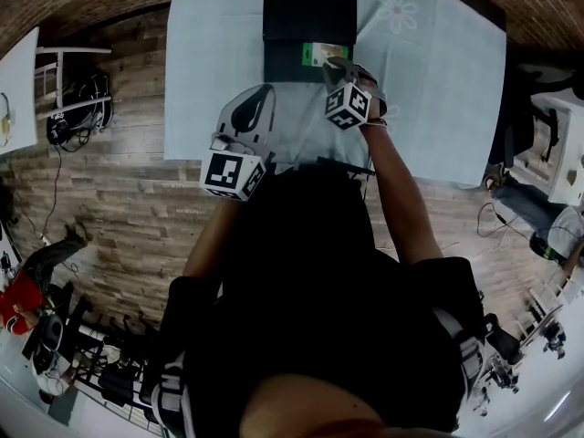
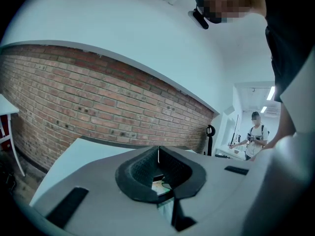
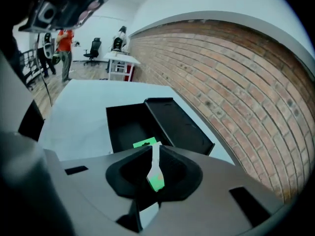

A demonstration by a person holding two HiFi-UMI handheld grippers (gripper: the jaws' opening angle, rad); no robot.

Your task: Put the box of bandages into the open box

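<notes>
The black open box (image 1: pixel 292 39) lies at the far middle of the table, its tray (image 3: pixel 129 127) beside its flat lid (image 3: pixel 179 124). The box of bandages (image 1: pixel 324 54), thin, white and green, hangs over the tray's near right corner. My right gripper (image 1: pixel 339 67) is shut on it, and the pads press both sides of the bandage box (image 3: pixel 156 173). My left gripper (image 1: pixel 255 108) hovers over the table's near edge, left of the right one. It points up at the brick wall, and the left gripper (image 2: pixel 158 159) has its jaws together with nothing held.
A pale blue cloth covers the table (image 1: pixel 429 80). Wood floor surrounds it, with cables and gear (image 1: pixel 78 108) at the left. A brick wall (image 3: pixel 236 73) runs behind the table. People stand far off (image 3: pixel 64 45), and a person (image 2: pixel 256 136) is in the doorway.
</notes>
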